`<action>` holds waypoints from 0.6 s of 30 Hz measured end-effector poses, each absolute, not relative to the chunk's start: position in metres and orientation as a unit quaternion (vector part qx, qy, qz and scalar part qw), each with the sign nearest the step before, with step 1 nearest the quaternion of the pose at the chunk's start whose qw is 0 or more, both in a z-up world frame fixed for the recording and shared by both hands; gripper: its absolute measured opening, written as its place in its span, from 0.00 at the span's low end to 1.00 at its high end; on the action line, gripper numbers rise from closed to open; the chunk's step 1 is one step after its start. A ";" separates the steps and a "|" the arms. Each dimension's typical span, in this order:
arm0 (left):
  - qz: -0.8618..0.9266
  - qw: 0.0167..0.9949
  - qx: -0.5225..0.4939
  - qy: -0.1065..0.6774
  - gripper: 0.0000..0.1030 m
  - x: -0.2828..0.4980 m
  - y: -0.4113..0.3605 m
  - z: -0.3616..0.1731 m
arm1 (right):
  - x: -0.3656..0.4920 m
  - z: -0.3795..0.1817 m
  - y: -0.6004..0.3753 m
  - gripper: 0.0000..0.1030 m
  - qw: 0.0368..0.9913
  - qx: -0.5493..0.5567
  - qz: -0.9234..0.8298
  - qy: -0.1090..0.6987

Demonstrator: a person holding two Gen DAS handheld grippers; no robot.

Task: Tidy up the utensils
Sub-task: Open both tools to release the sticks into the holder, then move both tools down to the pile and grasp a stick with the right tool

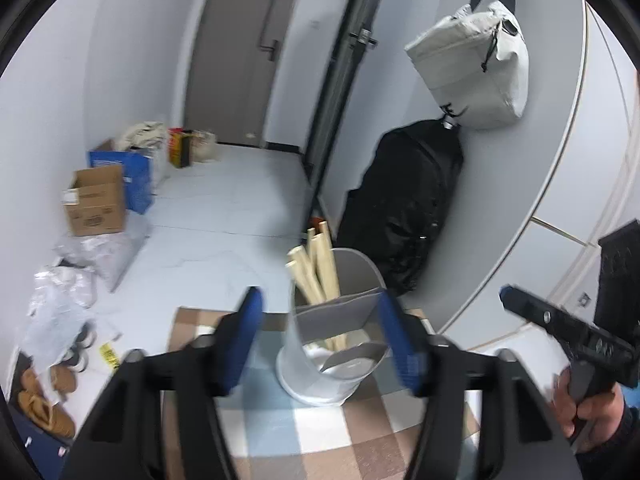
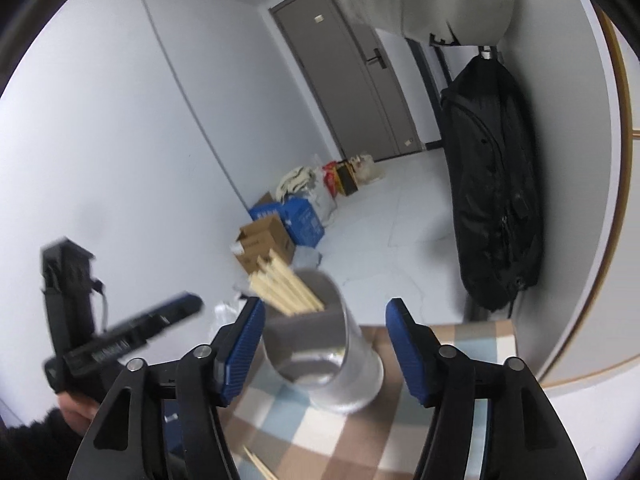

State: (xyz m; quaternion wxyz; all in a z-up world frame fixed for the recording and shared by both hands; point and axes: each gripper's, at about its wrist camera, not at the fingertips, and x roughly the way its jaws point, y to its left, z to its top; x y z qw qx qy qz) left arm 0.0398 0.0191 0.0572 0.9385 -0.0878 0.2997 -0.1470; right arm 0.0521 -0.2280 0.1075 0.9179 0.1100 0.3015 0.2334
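A pale round utensil holder (image 1: 304, 356) with a grey divider stands on a checked tablecloth (image 1: 320, 432). Several wooden chopsticks (image 1: 316, 264) lean out of its far compartment. My left gripper (image 1: 320, 300) is open, its blue pads on either side of the holder with nothing gripped. My right gripper (image 2: 325, 306) is open too; the holder (image 2: 344, 364) and chopsticks (image 2: 284, 284) sit ahead, nearer its left pad. A loose pair of chopsticks (image 2: 258, 462) lies on the cloth at the bottom. The right gripper's fingers (image 1: 532, 308) show at the right of the left wrist view, held by a hand (image 1: 592, 412).
The table's far edge (image 1: 200, 310) drops to a pale floor. Cardboard boxes (image 1: 96, 204), a blue box (image 1: 136, 176) and plastic bags (image 1: 60, 300) line the left wall. A black bag (image 1: 408, 208) and a white bag (image 1: 472, 64) hang on the right wall. A grey door (image 1: 244, 48) is behind.
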 end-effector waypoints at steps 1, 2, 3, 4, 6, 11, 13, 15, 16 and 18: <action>-0.142 0.941 -0.088 0.295 0.64 0.033 0.020 0.057 | 0.046 0.105 -0.224 0.67 0.917 0.101 0.239 0.304; -0.138 0.943 -0.087 0.290 0.65 0.028 0.022 0.057 | 0.041 0.102 -0.220 0.67 0.917 0.091 0.242 0.305; -0.130 0.946 -0.086 0.286 0.65 0.022 0.023 0.056 | 0.035 0.099 -0.214 0.69 0.916 0.077 0.245 0.307; -0.123 0.947 -0.088 0.283 0.70 0.017 0.025 0.055 | 0.030 0.095 -0.209 0.72 0.915 0.069 0.248 0.310; -0.107 0.949 -0.101 0.279 0.79 0.011 0.031 0.050 | 0.021 0.087 -0.200 0.74 0.912 0.057 0.255 0.317; -0.069 0.945 -0.128 0.292 0.80 0.001 0.050 0.026 | 0.010 0.063 -0.177 0.76 0.900 0.027 0.266 0.344; -0.052 0.942 -0.138 0.301 0.80 0.000 0.057 0.016 | 0.008 0.051 -0.170 0.77 0.894 0.012 0.271 0.357; -0.041 0.940 -0.146 0.306 0.80 -0.004 0.065 0.007 | 0.006 0.036 -0.160 0.77 0.884 -0.004 0.281 0.374; -0.035 0.939 -0.150 0.307 0.80 -0.006 0.070 0.002 | 0.004 0.028 -0.154 0.77 0.878 -0.014 0.286 0.383; -0.028 0.938 -0.157 0.309 0.80 -0.009 0.078 -0.006 | 0.004 0.014 -0.141 0.77 0.865 -0.037 0.295 0.403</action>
